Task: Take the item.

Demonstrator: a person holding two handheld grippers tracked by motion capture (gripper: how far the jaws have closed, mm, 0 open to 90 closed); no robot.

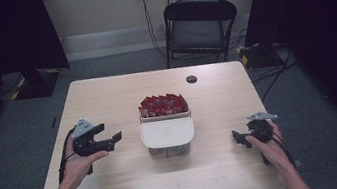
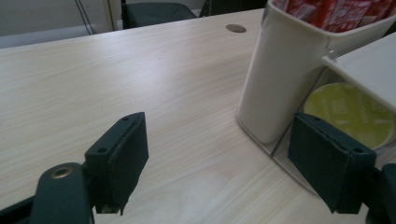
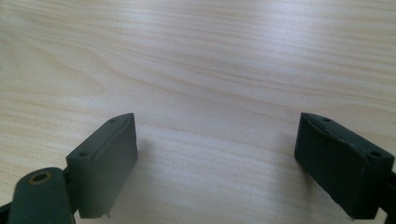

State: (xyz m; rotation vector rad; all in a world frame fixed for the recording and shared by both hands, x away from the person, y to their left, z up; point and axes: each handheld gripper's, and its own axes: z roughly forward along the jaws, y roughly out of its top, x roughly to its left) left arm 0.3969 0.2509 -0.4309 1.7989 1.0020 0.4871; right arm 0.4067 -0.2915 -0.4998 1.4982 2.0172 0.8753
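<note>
A white organiser (image 1: 168, 134) stands at the middle of the wooden table (image 1: 105, 93). Its rear bin holds several red packets (image 1: 163, 104). In the left gripper view the white bin (image 2: 280, 79) rises at the right, red packets (image 2: 336, 11) show at its top, and a yellow-green round lid (image 2: 350, 114) sits low under a white shelf. My left gripper (image 1: 114, 139) (image 2: 217, 135) is open, just left of the organiser and pointing at it. My right gripper (image 1: 237, 138) (image 3: 217, 123) is open over bare wood, to the right of the organiser.
A dark round hole (image 1: 191, 79) (image 2: 236, 28) lies in the tabletop behind the organiser. A black folding chair (image 1: 199, 24) stands beyond the far edge. Dark curtains flank the room and cables run over the floor at the right.
</note>
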